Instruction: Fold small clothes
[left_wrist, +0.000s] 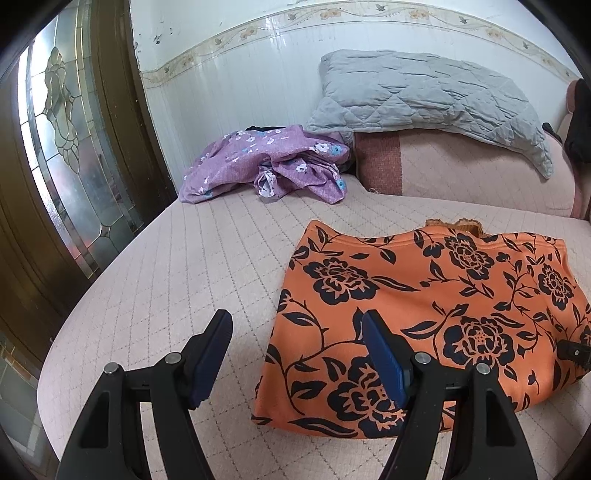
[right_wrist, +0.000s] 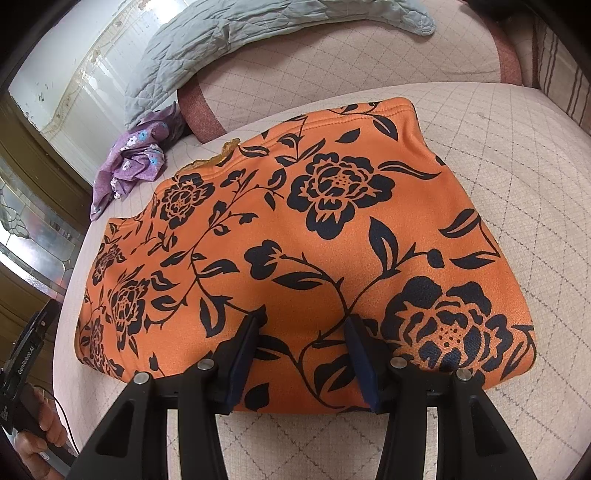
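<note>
Here, a quilted pink bed (left_wrist: 192, 266) stands against a tiled wall (left_wrist: 236, 85) and glazed door (left_wrist: 62, 147). The orange floral garment (left_wrist: 424, 317) lies folded flat — long axis left-right. Left claw (left_wrist: 299, 360) and right claw (right_wrist: 304, 347) — both spread, empty.

Orange floral garment's (left_wrist: 424, 314) right edge cut off; lower layers hidden underneath.

a pale quilted bed cover (left_wrist: 207, 258) fills the lower frame. behind it, a white tiled wall (left_wrist: 229, 74) carries a floral border strip (left_wrist: 258, 31). at the left stands a dark wooden door (left_wrist: 22, 206) with a leaded glass pane (left_wrist: 62, 122), daylight showing through. a grey quilted pillow (left_wrist: 424, 92) leans at upper right.
</note>
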